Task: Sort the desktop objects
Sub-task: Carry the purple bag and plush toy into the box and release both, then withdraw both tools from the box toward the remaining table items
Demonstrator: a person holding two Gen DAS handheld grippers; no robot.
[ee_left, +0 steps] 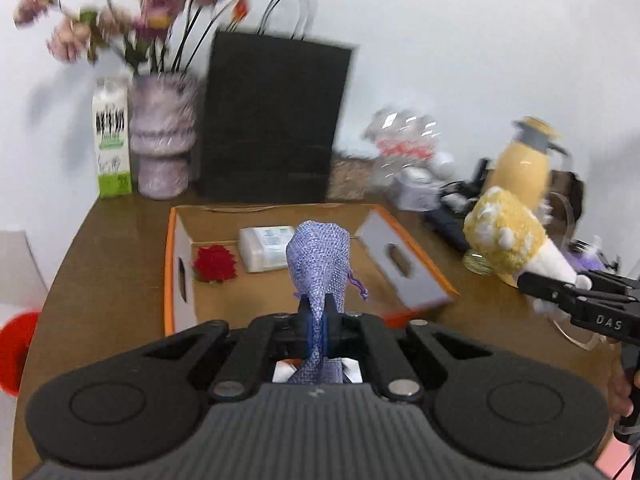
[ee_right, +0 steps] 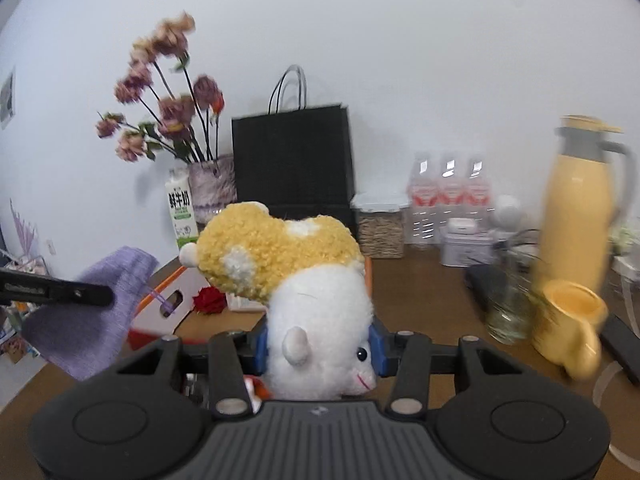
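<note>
Left gripper (ee_left: 318, 312) clamped on purple pouch (ee_left: 318, 258) above cardboard box (ee_left: 404, 258), right gripper (ee_right: 320, 338) squeezing plush toy (ee_right: 320, 312), yellow jug (ee_right: 576, 204) at two o'clock, red rose (ee_left: 215, 264) inside box

A black paper bag (ee_left: 272, 120) stands beside a flower vase (ee_left: 162, 140).

Brown wooden table (ee_left: 120, 232) carries: orange-edged open cardboard box (ee_left: 176, 280), green-white milk carton (ee_left: 111, 140), purple ribbed vase (ee_left: 162, 140), black paper bag (ee_left: 272, 120), yellow thermos jug (ee_right: 580, 204), yellow mug (ee_right: 572, 324), three clear water bottles (ee_right: 450, 200).
</note>
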